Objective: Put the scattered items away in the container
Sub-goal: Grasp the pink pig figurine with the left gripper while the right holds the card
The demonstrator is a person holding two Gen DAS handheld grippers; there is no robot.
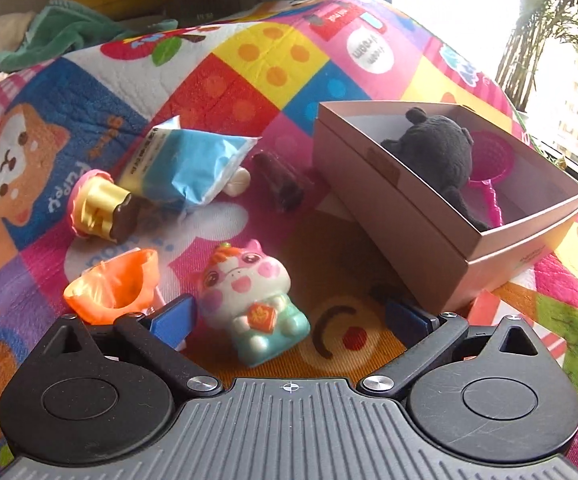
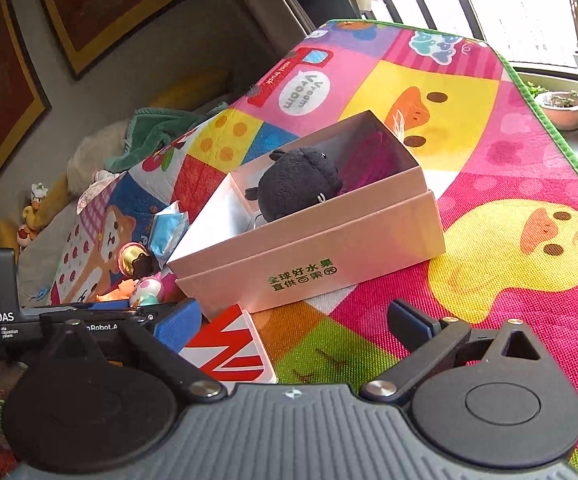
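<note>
1. Progress, judged: roughly a third done. Pale pink cardboard box w/ green print on its side sits on colourful cartoon play mat; holds 2 items already: black plush toy + pink plastic sieve, touching each other.

2. Left on mat, outside box, 6 visible:
   - white-and-mint squishy animal figure w/ pink cheeks, 1, upright, nearest
   - orange soft plastic cup-like piece, 1, on its side
   - yellow-and-pink toy w/ brown end, 1, lying down
   - blue-and-white crinkly packet, 1, partly over the yellow toy's brown end
   - dark brown cylinder, 1, just beside box's far corner
   - red-and-white printed card box, 1, near box's printed side

3. Small white lump peeks from under packet; can't tell what it is or whether separate.

4. Left gripper: spread wide, holding nothing, blue pads either side of squishy figure w/o touching. Likely next pick.

5. Right gripper: also wide apart, nothing held, low over mat; red-and-white card box just inside its left blue pad, contact unclear.

6. Counts: grippers 2, container 1, stowed 2, loose 6 (maybe 7).
</note>
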